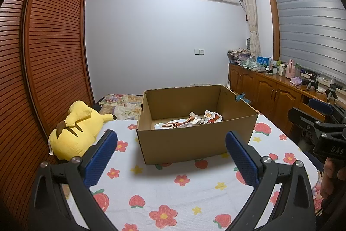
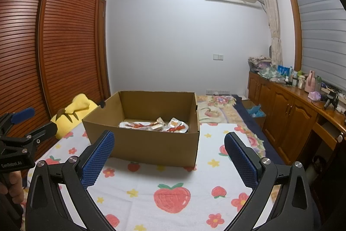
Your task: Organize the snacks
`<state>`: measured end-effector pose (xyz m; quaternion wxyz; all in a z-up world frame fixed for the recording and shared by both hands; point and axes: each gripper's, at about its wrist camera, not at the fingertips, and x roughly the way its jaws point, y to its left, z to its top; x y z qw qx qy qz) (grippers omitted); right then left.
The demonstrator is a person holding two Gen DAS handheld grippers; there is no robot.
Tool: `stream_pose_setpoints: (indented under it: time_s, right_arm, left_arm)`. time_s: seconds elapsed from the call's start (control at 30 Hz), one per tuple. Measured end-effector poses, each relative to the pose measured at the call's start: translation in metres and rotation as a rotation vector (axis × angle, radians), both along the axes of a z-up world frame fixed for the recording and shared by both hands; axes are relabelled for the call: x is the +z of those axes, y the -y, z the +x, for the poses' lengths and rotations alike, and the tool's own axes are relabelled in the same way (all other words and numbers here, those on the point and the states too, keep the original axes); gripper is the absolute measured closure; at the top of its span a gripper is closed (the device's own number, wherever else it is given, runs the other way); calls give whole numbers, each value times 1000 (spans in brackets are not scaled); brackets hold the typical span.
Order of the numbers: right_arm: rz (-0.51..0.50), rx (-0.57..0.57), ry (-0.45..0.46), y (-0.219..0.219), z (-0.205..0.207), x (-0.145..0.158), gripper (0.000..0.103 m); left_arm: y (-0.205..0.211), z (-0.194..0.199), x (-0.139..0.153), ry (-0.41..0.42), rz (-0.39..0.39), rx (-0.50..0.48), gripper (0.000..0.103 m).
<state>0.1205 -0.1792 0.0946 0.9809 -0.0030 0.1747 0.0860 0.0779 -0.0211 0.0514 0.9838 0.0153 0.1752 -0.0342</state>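
Strawberry-print bedding (image 1: 173, 198) spreads under my left hand-held gripper (image 1: 171, 140) and right hand-held gripper (image 2: 169, 141), both spread wide and holding nothing. Just ahead of them sits the cardboard box (image 1: 190, 140), snack packets (image 2: 155, 125) on its floor. Left of it lies a yellow plush toy (image 1: 73, 131).

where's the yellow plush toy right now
In both wrist views the yellow plush toy lies on the bed's left side, between the cardboard box and the slatted wardrobe.
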Motion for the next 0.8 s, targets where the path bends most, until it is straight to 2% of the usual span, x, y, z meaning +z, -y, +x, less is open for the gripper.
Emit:
stream_pose_setpoints:
  time_s: [0.8]
  right_arm:
    - [2, 3, -3, 1, -1, 2, 0]
  left_arm:
    - [1, -3, 4, 6, 1, -4, 2]
